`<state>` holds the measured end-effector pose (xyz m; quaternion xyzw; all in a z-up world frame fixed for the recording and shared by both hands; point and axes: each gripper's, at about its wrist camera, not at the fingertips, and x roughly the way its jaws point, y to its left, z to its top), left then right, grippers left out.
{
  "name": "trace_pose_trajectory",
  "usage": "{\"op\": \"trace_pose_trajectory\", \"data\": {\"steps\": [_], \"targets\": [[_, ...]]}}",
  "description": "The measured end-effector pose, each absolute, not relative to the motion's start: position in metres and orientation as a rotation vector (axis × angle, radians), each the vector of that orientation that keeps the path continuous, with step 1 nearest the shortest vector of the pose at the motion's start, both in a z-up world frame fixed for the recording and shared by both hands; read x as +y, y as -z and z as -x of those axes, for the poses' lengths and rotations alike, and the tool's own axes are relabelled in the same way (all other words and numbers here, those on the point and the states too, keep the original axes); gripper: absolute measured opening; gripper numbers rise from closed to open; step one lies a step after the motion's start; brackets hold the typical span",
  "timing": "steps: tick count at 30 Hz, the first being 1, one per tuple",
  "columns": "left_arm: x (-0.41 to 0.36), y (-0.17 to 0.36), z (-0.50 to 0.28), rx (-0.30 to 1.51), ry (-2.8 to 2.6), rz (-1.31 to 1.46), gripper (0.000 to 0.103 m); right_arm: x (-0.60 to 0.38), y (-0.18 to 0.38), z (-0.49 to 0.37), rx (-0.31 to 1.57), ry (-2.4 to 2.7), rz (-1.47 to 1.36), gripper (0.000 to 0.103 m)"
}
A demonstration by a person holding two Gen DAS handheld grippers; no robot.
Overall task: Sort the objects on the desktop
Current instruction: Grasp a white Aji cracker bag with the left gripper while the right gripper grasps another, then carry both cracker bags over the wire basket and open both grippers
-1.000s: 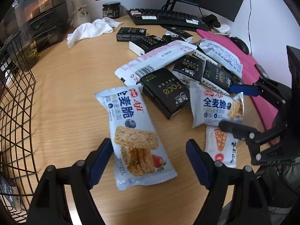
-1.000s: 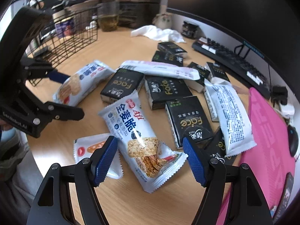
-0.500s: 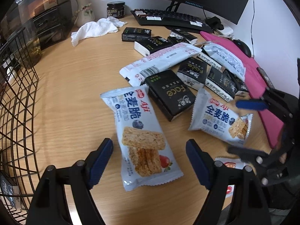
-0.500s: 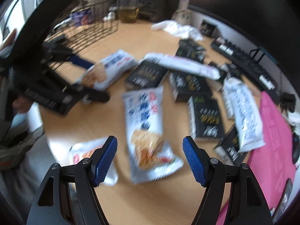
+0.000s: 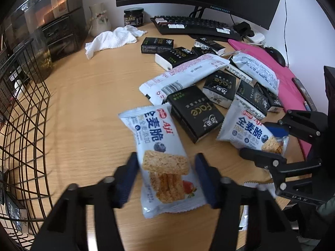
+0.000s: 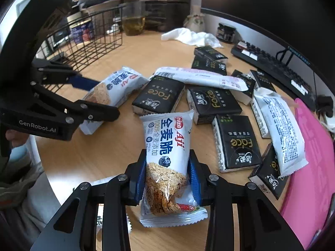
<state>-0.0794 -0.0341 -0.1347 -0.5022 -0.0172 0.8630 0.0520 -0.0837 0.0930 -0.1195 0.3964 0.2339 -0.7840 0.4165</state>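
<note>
Two white-and-blue Aji cracker packets lie on the wooden desk. My left gripper (image 5: 165, 177) has its blue pads closing around one packet (image 5: 163, 161), with small gaps still visible at the sides. My right gripper (image 6: 167, 175) is shut on the other packet (image 6: 167, 163), pads pressed against both sides. Each gripper shows in the other view: the right gripper (image 5: 266, 142) and the left gripper (image 6: 98, 96). Black "Face" tissue packs (image 5: 194, 115) and long white packets (image 5: 184, 75) lie in a pile behind.
A black wire basket (image 5: 23, 125) stands at the left, also in the right wrist view (image 6: 83, 39). A white cloth (image 5: 113, 39), jar (image 5: 133, 16), keyboard (image 5: 194, 26), monitor, pink mat (image 5: 278, 77) and mouse sit at the back and right. A small orange-marked packet (image 6: 100, 219) lies at the front edge.
Both grippers have closed from wide open. The right one has shut on its cracker packet; the left one's pads have come in beside its packet and look motion-blurred.
</note>
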Motion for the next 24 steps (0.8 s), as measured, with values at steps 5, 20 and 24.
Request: {"op": "trace_pose_trajectory", "data": {"steps": [5, 20, 24], "targets": [[-0.036, 0.131, 0.079, -0.06, -2.636, 1.517, 0.045, 0.098, 0.113, 0.087, 0.554, 2.0, -0.999, 0.035], [-0.042, 0.134, 0.085, -0.074, -2.677, 1.517, 0.057, 0.103, 0.105, 0.087, 0.518, 2.015, -0.989, 0.035], [-0.04, 0.14, 0.094, -0.004, -2.723, 1.528, 0.058, 0.101, 0.108, 0.088, 0.513, 2.008, -0.994, 0.035]]}}
